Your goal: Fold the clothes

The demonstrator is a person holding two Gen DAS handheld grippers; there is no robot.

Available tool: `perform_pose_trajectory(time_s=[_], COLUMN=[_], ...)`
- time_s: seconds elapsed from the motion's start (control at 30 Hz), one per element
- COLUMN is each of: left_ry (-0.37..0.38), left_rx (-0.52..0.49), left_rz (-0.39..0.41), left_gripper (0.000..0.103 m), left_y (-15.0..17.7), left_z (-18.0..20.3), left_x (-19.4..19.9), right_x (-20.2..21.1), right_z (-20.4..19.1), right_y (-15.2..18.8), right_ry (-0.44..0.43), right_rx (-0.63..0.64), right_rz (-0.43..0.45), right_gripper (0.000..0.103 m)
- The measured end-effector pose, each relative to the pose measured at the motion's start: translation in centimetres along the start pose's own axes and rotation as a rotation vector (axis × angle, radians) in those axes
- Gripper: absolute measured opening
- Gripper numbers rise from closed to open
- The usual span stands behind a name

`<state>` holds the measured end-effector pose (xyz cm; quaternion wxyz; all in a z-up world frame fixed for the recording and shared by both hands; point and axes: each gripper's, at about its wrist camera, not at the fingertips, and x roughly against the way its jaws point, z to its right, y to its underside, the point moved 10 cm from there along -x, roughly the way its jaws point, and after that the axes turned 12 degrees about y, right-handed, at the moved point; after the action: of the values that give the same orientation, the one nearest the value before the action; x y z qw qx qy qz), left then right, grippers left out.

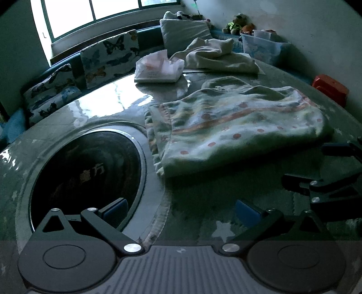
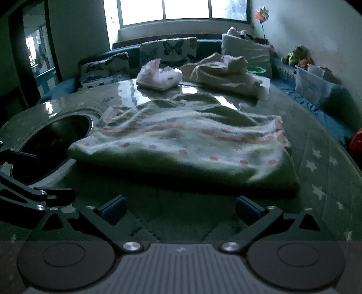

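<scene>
Low, both tongs [image 1: 181, 209] [image 2: 181, 209] gape before the dotted garment [image 2: 181, 144].

Glossy round table [image 2: 316, 144] dotted with pale stars, taken as landmark. Sunk into its near left part, a dark round well [image 1: 86, 176] with a metal rim. At its far edge, a crumpled tissue pack [image 1: 158, 67]. Beyond the table, a blue sofa carrying butterfly cushions [image 1: 108, 56] and a plain pillow [image 1: 185, 34], under a bright window [image 2: 181, 9]. Far right of the table, a clear storage bin [image 1: 262, 47] and a plush toy [image 1: 237, 22]. Beside the table's right rim, a red box [image 1: 330, 88].
</scene>
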<state>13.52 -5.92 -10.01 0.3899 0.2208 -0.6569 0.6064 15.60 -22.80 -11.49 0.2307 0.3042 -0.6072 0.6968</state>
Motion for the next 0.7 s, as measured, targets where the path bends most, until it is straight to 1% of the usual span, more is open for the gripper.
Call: perform_pose_trajectory(time_s=[0.1, 0.3, 0.53, 0.7], left_ry=[-0.007, -0.015, -0.027, -0.029], left_rx=[0.004, 0.003, 0.001, 0.007], left_rz=[0.004, 0.008, 0.013, 0.018], left_gripper=[0.103, 0.103, 0.103, 0.103], left_y=[0.13, 0.36, 0.43, 0.46], left_z=[-0.13, -0.05, 0.00, 0.04], left_x=[0.14, 0.23, 0.21, 0.22], right_x=[-0.19, -0.22, -0.27, -0.03], right_z=[-0.09, -0.21, -0.56, -0.26], right_y=[0.38, 0.66, 1.00, 0.97], right_ry=[-0.003, 0.009, 0.029, 0.015], right_rx=[-0.005, 0.000, 0.046, 0.035], right_rz=[-0.011, -0.002, 0.004, 0.002], right_gripper=[0.103, 0.103, 0.103, 0.103])
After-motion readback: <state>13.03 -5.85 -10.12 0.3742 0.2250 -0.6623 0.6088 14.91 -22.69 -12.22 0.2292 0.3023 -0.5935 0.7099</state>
